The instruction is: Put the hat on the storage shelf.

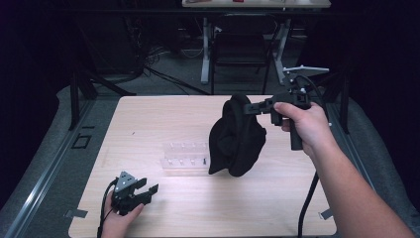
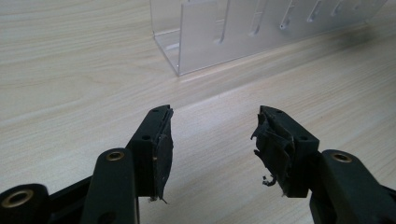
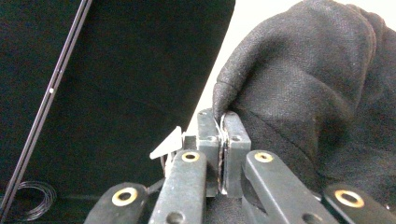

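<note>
- Dark workshop surroundings frame a pale wooden table [image 1: 163, 114], with a chair and desk legs dim beyond its far edge.
- Black cloth [image 1: 236, 136], perhaps a knitted cap or small garment, hangs in the air above the table's right half, just right of a clear acrylic rack [image 1: 184, 157] that lies near the table's middle.
- Right gripper [image 1: 249, 109] is pinched tight on a fold at the cloth's top edge; in the right gripper view the jaws meet on a thin seam of fabric [image 3: 223, 122], with the bulk drooping beside them.
- Left gripper [image 1: 148, 191] rests near the front left corner, jaws spread wide with nothing between them; its view looks across bare wood toward the rack [image 2: 219, 37].
- Judging by how it sags and bunches, the cloth is light, soft and limp, with no shape of its own.
- It should not slip readily, but a pinch on a single hem looks slight; taking a thicker fold or the opposite edge with the free gripper would likely steady it.
</note>
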`<state>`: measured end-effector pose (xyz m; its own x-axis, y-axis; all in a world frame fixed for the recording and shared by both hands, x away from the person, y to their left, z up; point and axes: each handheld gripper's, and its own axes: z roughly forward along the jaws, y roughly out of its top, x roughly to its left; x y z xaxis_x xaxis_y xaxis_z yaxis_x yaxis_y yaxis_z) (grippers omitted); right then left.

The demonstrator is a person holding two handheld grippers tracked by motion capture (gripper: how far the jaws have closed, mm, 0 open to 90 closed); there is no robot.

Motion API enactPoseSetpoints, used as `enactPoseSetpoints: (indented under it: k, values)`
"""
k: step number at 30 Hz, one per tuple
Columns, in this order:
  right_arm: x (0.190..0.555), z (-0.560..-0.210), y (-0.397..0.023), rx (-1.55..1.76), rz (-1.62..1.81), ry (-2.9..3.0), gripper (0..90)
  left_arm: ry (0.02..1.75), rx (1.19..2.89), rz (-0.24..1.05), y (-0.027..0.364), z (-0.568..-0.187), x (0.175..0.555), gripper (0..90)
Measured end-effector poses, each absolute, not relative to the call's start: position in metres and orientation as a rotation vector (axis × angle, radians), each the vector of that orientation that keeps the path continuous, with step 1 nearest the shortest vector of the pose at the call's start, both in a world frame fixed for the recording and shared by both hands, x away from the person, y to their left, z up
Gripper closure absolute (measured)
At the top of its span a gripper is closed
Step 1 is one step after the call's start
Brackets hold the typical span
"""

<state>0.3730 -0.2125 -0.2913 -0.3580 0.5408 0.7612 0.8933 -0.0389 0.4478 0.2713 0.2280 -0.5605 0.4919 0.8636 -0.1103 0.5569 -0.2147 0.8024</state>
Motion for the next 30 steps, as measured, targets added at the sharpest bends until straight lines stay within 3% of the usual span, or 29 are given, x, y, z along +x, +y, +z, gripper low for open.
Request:
enactPoseSetpoints:
  k: [30]
  values:
    - [0.403,-0.303,-0.188,-1.55,-1.36,-1.871,88.5,1.174,1.894,0.465,0.229,-0.559,0.272,45.6]
